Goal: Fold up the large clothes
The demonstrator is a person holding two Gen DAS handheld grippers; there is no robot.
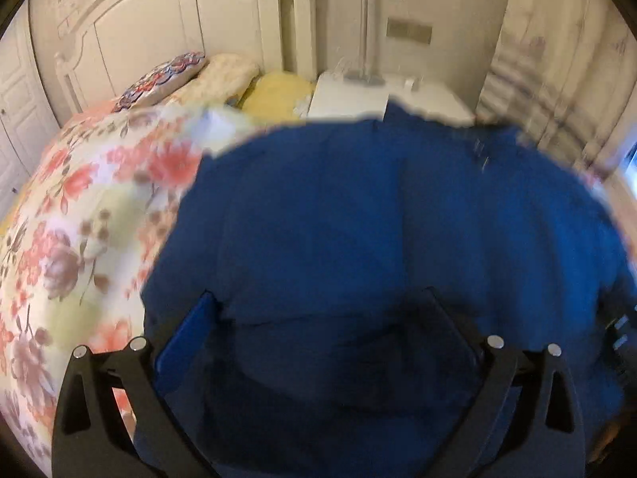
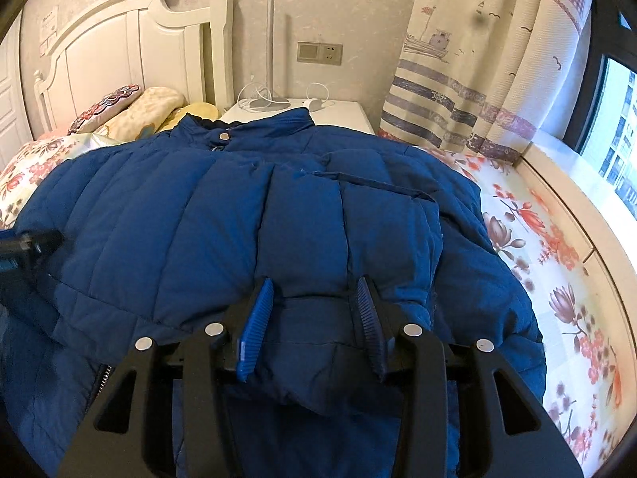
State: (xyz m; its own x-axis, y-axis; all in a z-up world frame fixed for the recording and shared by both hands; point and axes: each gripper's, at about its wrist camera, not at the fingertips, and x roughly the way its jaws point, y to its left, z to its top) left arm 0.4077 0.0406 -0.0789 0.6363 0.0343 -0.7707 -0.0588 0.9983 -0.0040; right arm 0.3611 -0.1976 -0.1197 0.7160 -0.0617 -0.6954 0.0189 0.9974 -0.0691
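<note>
A large blue quilted jacket (image 2: 179, 219) lies spread on the bed with its collar (image 2: 254, 127) toward the headboard. In the right wrist view a puffy folded part, likely a sleeve (image 2: 314, 263), lies on top of the jacket's middle. My right gripper (image 2: 314, 298) is shut on the near end of it, with the padded fabric filling the gap between its blue pads. In the blurred left wrist view my left gripper (image 1: 318, 318) stands wide open just above the jacket (image 1: 358, 219), with nothing pinched between its fingers.
The floral bedsheet (image 2: 557, 239) shows on both sides of the jacket. Pillows (image 2: 107, 107) and a white headboard (image 2: 119, 40) are at the far end. A white nightstand (image 2: 346, 109) with a lamp (image 2: 270, 59) stands behind the collar. A curtain (image 2: 477, 79) and a window (image 2: 617, 119) are at right.
</note>
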